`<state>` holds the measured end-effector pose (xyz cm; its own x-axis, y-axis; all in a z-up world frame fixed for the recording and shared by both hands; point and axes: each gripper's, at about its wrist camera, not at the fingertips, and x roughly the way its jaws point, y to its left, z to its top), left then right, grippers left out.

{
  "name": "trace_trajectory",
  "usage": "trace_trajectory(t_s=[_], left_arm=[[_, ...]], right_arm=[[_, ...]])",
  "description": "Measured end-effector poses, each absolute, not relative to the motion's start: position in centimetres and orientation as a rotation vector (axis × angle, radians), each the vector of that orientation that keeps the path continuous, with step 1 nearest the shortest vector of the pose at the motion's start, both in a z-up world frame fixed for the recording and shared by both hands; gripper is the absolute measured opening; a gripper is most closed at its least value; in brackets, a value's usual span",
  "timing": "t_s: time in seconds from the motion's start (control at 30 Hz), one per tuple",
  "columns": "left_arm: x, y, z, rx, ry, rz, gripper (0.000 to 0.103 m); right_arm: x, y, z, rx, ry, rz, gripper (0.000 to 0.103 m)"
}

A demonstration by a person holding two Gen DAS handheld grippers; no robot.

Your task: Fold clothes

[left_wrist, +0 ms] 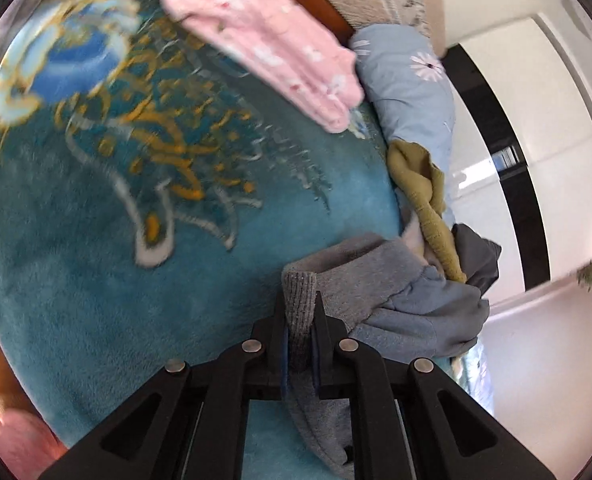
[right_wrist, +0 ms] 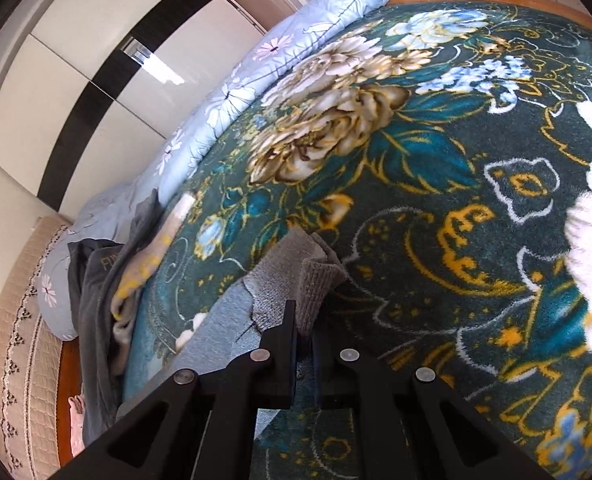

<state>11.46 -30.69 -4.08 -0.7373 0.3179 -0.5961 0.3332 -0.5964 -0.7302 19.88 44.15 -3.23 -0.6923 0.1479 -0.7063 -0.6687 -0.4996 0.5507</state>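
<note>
Two grippers each pinch a ribbed cuff of one grey garment (left_wrist: 359, 280); the left gripper (left_wrist: 300, 320) and right gripper (right_wrist: 304, 312) both clamp it narrowly, over a teal floral blanket (left_wrist: 96, 260); pink folded clothing (left_wrist: 268, 40) lies far, crumpled clothes (left_wrist: 427, 196) right.

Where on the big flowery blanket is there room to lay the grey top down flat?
The widest bare stretch of blanket lies beyond the right gripper, between the grey top and the big flower print. It is crowded along the edge, where a clothes pile, a blue quilt and a pink cloth sit.
</note>
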Motion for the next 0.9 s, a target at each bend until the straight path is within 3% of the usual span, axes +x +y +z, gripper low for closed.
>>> trace_trajectory(t_s=[0.23,0.3,0.37,0.53,0.67,0.9], left_arm=[[11.3,-32.0,-6.2,1.125,1.582,-2.556,0.01],[11.8,-32.4,-7.0,1.111,1.66,-2.559,0.01],[12.0,-32.7,-6.9,1.103,1.686,-2.578,0.01],[11.8,-32.3,-6.2,1.095,1.671,-2.641,0.01],[11.8,-32.5,-6.1,1.059,1.712,-2.659,0.01],[11.9,-32.4,-5.4,1.026,1.693,-2.724,0.01]], right_arm=[[20.1,44.9,-4.2,-0.885,1.243,2.088,0.012],[20.6,45.1,-3.7,-0.88,1.24,2.062,0.038],[21.2,45.4,-2.5,-0.851,1.22,2.047,0.047],[21.1,45.5,3.3,-0.7,1.134,2.106,0.049],[16.4,43.6,7.7,-0.601,1.116,2.312,0.054],[1.7,38.5,5.4,-0.759,1.339,2.513,0.056]])
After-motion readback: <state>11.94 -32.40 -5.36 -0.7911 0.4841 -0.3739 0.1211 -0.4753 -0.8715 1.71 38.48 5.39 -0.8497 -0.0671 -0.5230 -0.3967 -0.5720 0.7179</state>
